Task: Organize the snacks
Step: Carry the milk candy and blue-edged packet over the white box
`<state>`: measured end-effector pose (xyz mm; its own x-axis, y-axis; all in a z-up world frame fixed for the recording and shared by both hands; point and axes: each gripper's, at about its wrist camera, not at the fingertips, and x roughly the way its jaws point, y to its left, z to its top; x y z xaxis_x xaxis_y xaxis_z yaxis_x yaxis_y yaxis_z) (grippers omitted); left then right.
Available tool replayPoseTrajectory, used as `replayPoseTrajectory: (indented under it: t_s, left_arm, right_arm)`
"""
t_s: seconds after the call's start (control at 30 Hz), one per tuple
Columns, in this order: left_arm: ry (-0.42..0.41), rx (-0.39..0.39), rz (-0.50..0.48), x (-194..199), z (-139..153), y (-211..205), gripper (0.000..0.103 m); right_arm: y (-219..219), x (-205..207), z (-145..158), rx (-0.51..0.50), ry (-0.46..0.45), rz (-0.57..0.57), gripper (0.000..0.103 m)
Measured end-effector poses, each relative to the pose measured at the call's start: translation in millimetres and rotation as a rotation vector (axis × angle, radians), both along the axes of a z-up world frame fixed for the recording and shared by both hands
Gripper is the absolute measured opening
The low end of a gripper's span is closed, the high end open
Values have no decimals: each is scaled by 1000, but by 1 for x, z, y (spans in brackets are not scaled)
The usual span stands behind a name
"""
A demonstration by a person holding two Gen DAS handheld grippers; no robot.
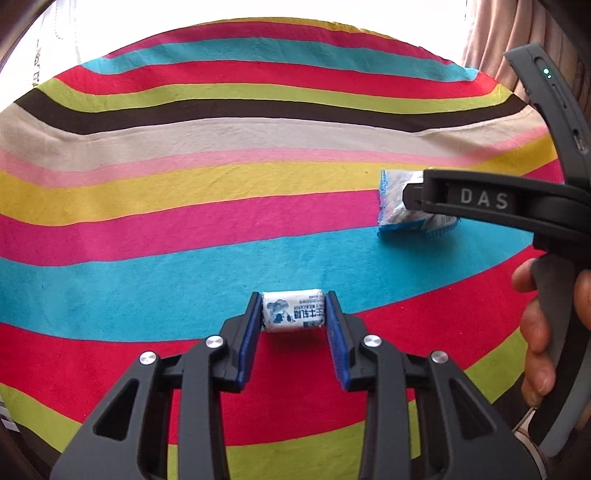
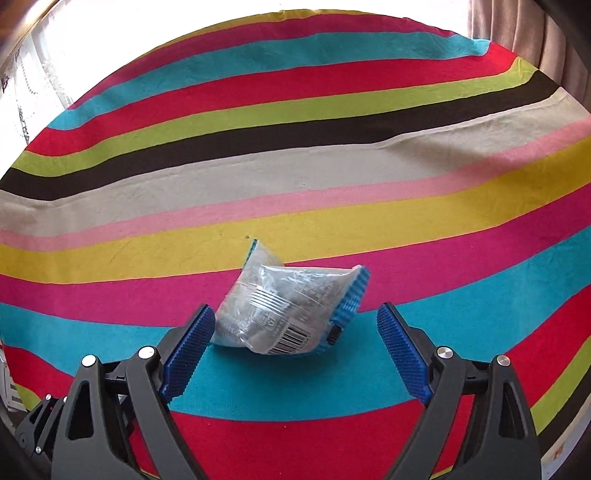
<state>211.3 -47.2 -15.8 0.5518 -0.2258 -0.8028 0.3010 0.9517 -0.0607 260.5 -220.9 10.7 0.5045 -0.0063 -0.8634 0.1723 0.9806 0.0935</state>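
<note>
My left gripper (image 1: 293,308) is shut on a small white candy with blue print (image 1: 293,311), held by its two ends just above the striped cloth. A blue and clear snack packet (image 2: 284,308) lies on the cloth between the wide-open fingers of my right gripper (image 2: 295,319); the left pad (image 2: 188,347) touches or nearly touches its edge, the right pad is apart from it. In the left wrist view the same packet (image 1: 395,199) sits at the right, partly hidden under the right gripper's dark body (image 1: 480,201).
A table covered by a bright striped cloth (image 1: 184,221) fills both views. A bright window lies beyond its far edge and a brown curtain (image 1: 491,33) hangs at the back right. A hand (image 1: 535,332) grips the right gripper's handle.
</note>
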Motion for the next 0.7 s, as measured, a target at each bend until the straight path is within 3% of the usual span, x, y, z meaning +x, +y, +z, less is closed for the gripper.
replayPoseTrajectory:
  t_s: [0.27,0.37,0.5,0.7]
  left_arm:
    - [-14,-30,45,-7,6,10,34]
    - [-14,-37,55,-9,7,10,34]
    - [-16,-34,73,-12,8,9,34]
    - [-10,-31,103,-19,11,8,34]
  right_arm:
    - [10,12,-18,-18,13,48,81]
    - [10,8,-17,-20,0,63,68]
    - [6,-2,-15,3,-22,64,62]
    - [0,-23,-12,20,-32,62,60]
